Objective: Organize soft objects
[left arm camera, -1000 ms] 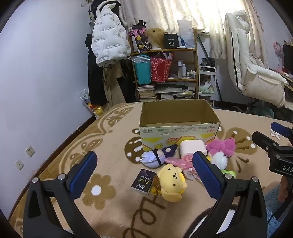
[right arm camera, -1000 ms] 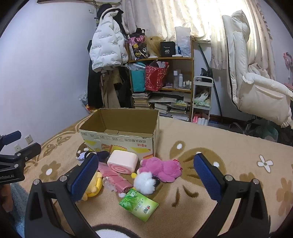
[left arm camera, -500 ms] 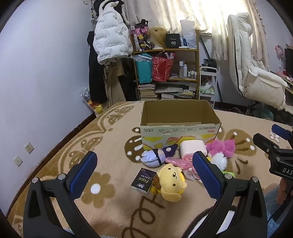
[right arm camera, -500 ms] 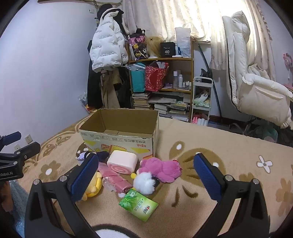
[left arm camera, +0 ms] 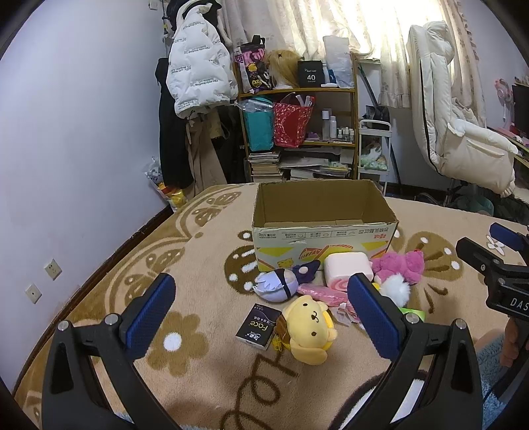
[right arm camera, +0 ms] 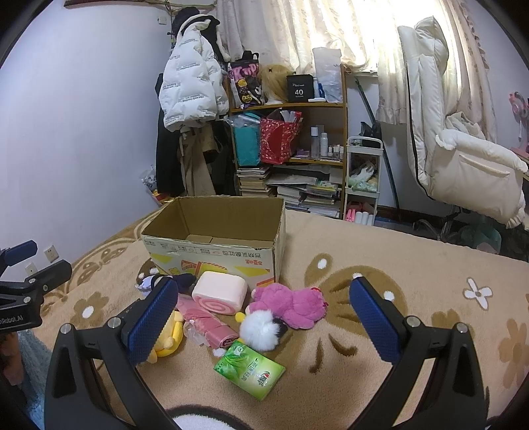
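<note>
Both the left gripper (left arm camera: 261, 312) and right gripper (right arm camera: 264, 316) hover with jaws released, holding nothing. The yellow plush dog (left arm camera: 309, 327) lies before the open cardboard box (left arm camera: 322, 215). Descend squarely and grip its body centre, avoiding the black tissue packet (left arm camera: 259, 325) beside it.

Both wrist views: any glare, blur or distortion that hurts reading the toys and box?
Left wrist view: curtains blown out by backlight, fisheye bends the edges, dark corners; toys sharp, yellow plush and box evenly lit. Right wrist view: same window glare at top, green pack and pink plush crisp, soft shadows only.
</note>
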A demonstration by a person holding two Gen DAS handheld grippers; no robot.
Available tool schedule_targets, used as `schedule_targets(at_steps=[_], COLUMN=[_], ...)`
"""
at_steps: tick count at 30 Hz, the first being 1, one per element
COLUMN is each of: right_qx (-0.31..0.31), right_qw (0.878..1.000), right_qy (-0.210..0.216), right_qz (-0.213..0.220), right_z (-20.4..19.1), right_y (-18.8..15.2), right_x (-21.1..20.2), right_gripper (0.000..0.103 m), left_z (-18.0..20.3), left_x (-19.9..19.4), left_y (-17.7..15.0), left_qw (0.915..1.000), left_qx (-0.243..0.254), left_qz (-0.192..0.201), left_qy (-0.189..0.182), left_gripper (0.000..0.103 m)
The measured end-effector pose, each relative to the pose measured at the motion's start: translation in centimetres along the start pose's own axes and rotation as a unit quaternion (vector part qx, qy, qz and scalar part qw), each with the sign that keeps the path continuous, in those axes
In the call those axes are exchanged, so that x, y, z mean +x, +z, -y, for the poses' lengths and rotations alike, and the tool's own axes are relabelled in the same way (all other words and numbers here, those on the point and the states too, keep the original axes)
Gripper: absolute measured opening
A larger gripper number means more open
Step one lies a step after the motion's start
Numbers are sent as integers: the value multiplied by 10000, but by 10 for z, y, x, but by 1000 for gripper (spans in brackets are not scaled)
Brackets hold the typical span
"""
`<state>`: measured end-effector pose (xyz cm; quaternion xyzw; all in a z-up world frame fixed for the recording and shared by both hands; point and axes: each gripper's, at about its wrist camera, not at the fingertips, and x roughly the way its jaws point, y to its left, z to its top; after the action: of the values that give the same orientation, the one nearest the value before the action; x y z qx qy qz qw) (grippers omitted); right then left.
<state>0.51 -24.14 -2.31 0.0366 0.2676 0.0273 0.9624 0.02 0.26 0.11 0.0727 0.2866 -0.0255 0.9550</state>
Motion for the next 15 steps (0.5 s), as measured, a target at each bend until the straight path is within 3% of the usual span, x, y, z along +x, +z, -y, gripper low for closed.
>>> schedule_targets(at_steps=[15], right_qx=[-8], right_qw=[10000], right_qy=[0], right_qz=[-22], right_z=[1], right_y=[-1], right_x=[-1], right_gripper=[103], left_z=[0], left_x=[-1], left_y=[1], left_qw=[10000], left_qx=[-7], left_qz=[-10], left_qy=[0], left_gripper=[103])
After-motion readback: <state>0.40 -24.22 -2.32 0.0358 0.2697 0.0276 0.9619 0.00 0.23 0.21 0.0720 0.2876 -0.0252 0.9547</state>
